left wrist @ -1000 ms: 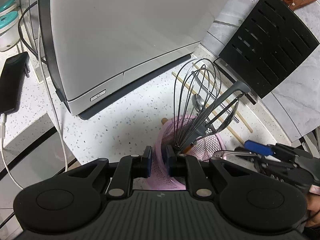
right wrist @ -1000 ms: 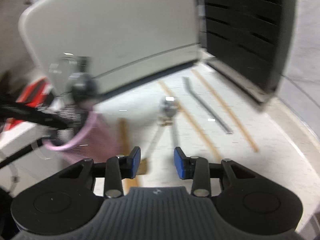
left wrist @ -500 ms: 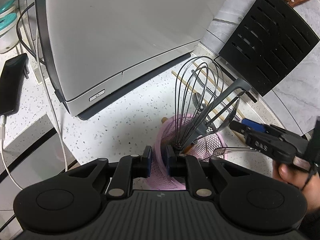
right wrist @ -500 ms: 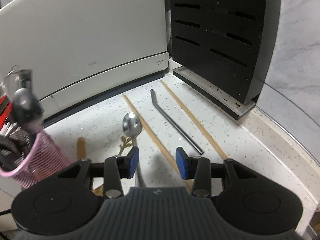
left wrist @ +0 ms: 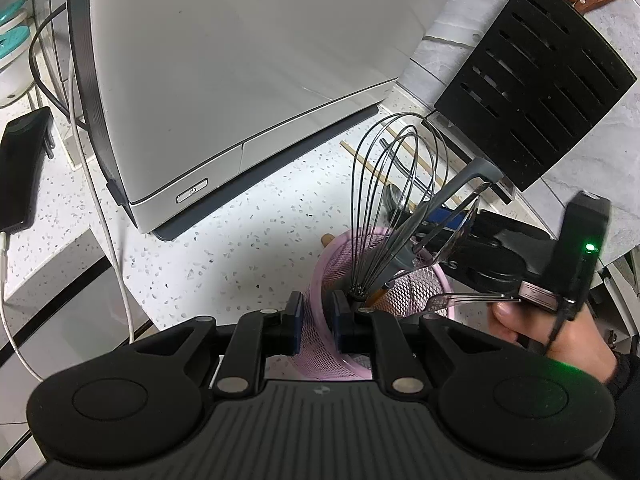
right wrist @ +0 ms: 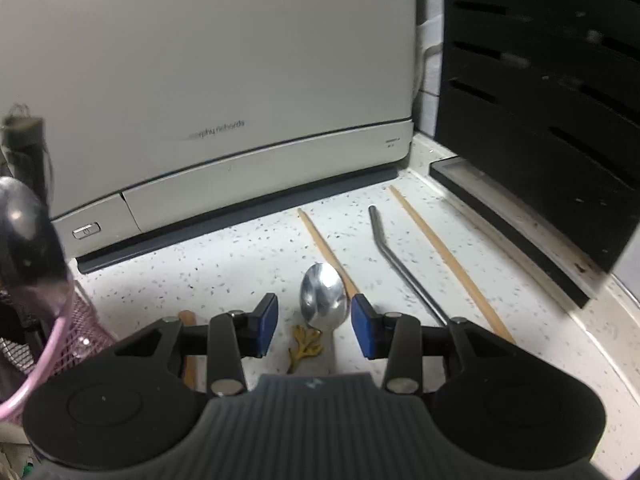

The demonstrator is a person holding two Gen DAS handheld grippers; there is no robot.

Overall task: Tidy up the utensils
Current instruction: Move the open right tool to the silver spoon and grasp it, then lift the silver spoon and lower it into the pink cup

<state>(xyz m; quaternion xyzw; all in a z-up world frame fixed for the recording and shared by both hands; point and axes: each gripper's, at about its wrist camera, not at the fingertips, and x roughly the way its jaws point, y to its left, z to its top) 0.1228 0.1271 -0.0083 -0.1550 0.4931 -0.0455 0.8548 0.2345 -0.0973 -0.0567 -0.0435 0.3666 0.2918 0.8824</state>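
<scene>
The pink mesh holder point(left wrist: 380, 276) stands on the speckled counter point(left wrist: 248, 240), and your left gripper point(left wrist: 316, 322) pinches its near rim, one blue pad outside the mesh and one inside. A wire whisk point(left wrist: 394, 200) rises from the holder, along with a grey-handled utensil point(left wrist: 452, 196) leaning to the right and a clear plastic fork point(left wrist: 464, 300) poking over the right rim.

Your right gripper point(right wrist: 314, 324) hangs over the loose utensils with its jaws spread and nothing between the pads. The bowl of a metal spoon point(right wrist: 323, 296) lies on the counter in line with the gap, lower than the pads. The spoon's gold, leaf-shaped handle point(right wrist: 306, 346) runs back under the gripper. Touching the spoon's right side is one wooden chopstick point(right wrist: 326, 248); further right lie a bent metal straw point(right wrist: 400, 264) and a second chopstick point(right wrist: 448, 260), each apart from the other. A wooden handle point(right wrist: 187, 344) lies just left of your left pad, near the holder.

Your right hand point(left wrist: 556, 340) shows beside the holder in the left view. Behind everything stands a white appliance point(right wrist: 208, 80), and a black slotted knife block point(right wrist: 540, 100) stands to its right.
</scene>
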